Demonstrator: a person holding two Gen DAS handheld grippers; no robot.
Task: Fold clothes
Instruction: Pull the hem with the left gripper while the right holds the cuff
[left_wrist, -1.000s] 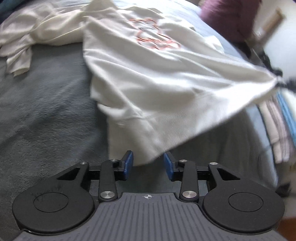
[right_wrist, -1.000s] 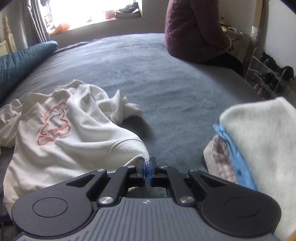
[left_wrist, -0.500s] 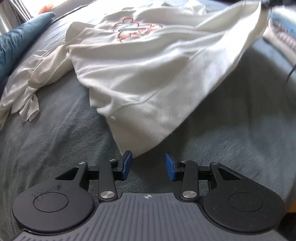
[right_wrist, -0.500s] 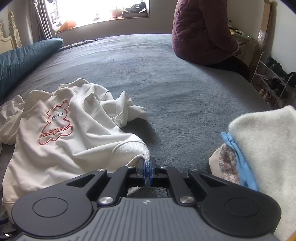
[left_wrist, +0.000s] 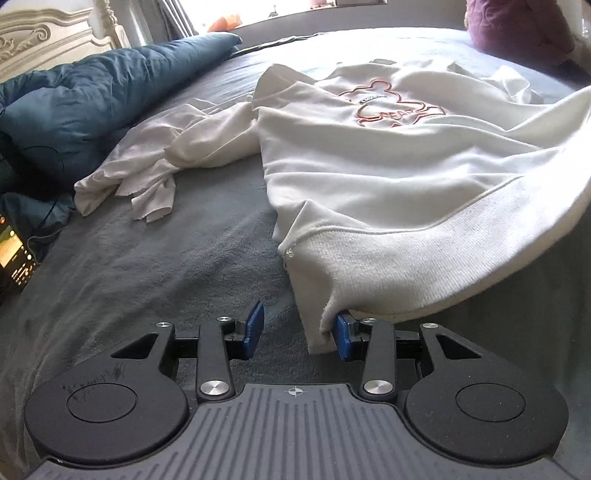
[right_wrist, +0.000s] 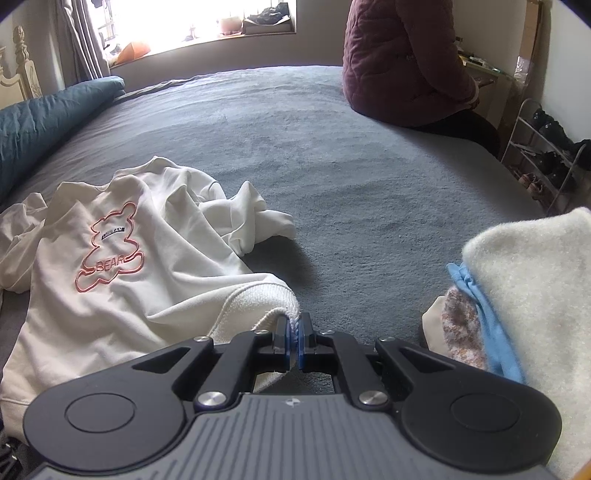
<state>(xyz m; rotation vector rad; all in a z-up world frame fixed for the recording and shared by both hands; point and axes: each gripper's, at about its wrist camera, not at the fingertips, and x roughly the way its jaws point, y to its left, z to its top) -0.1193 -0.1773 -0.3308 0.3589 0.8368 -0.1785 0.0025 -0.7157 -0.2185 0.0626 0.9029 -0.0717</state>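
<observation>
Two grippers work one white sweatshirt (right_wrist: 122, 295), spread face up on the grey bed (right_wrist: 332, 166). The right gripper (right_wrist: 294, 345) is clamped on a ribbed hem corner. The left gripper (left_wrist: 295, 330) stands part open, the other hem corner (left_wrist: 325, 317) between its pads, unpinched. Judged soft, limp and fairly thick; the ribbed hem band offers the firmest hold.

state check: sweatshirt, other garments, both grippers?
white sweatshirt: unfolded, bear print up, one hem corner lifted
left gripper: jaws open, other hem corner between them, not clamped
right gripper: shut on the ribbed hem
crumpled white garment: unfolded
stack of clothes: folded
</observation>
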